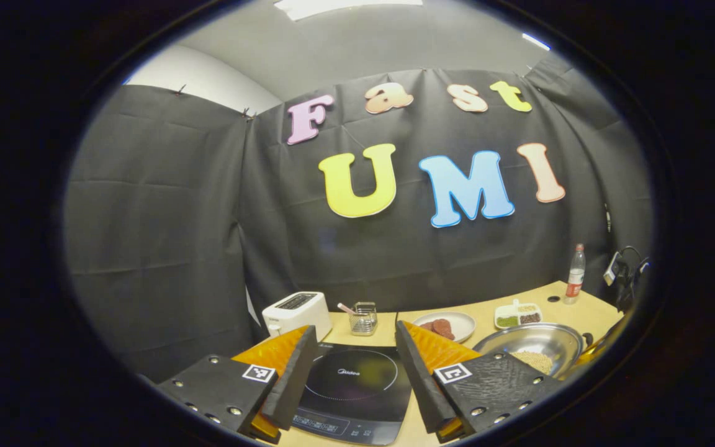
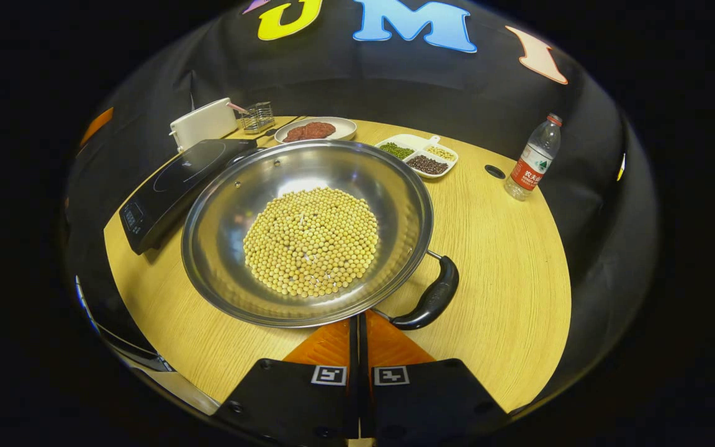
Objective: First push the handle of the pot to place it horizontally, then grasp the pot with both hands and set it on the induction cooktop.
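Pot on bench beside cooktop

Left gripper view: left tool (image 1: 354, 379) hangs released, fingers wide apart above the induction cooktop (image 1: 351, 385). The pot (image 1: 534, 347) sits on the bench (image 1: 587, 313) to its right, holding beans. A toaster (image 1: 297, 313), plate (image 1: 447, 324) and bottle (image 1: 575, 273) stand farther back.

Right gripper view: right tool (image 2: 358, 326) is clenched, fingers pressed together with nothing between, tips just at the pot's (image 2: 233, 205) near rim. The handle (image 2: 430, 298) lies just right of them, angled toward the bench (image 2: 506, 267) edge. The cooktop (image 2: 177, 183) is left of the pot.
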